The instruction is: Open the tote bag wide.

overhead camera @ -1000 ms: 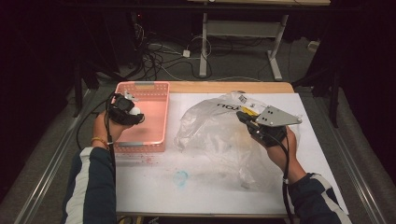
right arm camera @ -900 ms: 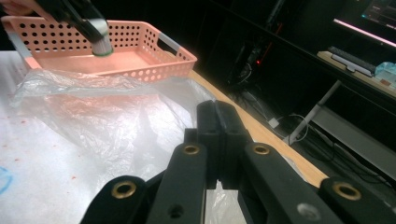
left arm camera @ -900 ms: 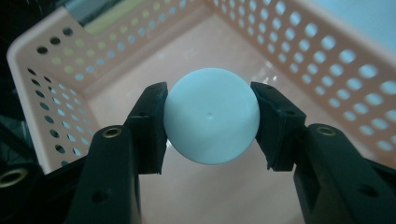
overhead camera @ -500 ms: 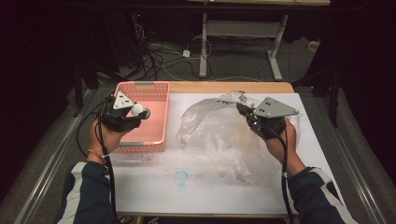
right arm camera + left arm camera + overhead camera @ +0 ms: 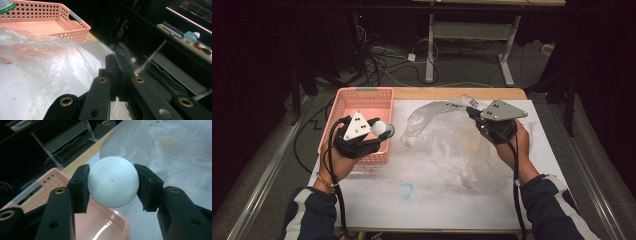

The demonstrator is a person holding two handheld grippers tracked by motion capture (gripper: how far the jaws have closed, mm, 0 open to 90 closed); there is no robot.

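1. The left gripper (image 5: pixel 379 131) is held up over the right-hand rim of the pink basket (image 5: pixel 362 95), at about nine o'clock on the bench (image 5: pixel 422 200).
2. Its jaws pinch a white ball (image 5: pixel 113 185); from the left gripper view one black pad presses on each side of the ball, which fills the gap between them.
3. From above, the ball (image 5: pixel 379 128) sits at the gripper's tip, just over the basket's edge and pointing towards three o'clock, at the plastic bag.
4. The clear plastic bag (image 5: pixel 447 145) lies crumpled across the middle of the bench, running from the centre out towards four o'clock.
5. The right gripper (image 5: pixel 473 112) is at about two o'clock, held at the bag's far upper edge.
6. Its jaws are pressed together; in the right gripper view the two pads (image 5: pixel 117 75) meet face to face, right beside the bag's film (image 5: pixel 57 65). I cannot tell whether a fold of plastic is caught between them.
7. The basket (image 5: pixel 45 22) shows beyond the bag in that view, its floor bare.
8. A faint blue-green ring mark (image 5: pixel 406 190) stains the white bench cover at six o'clock, apart from both hands.
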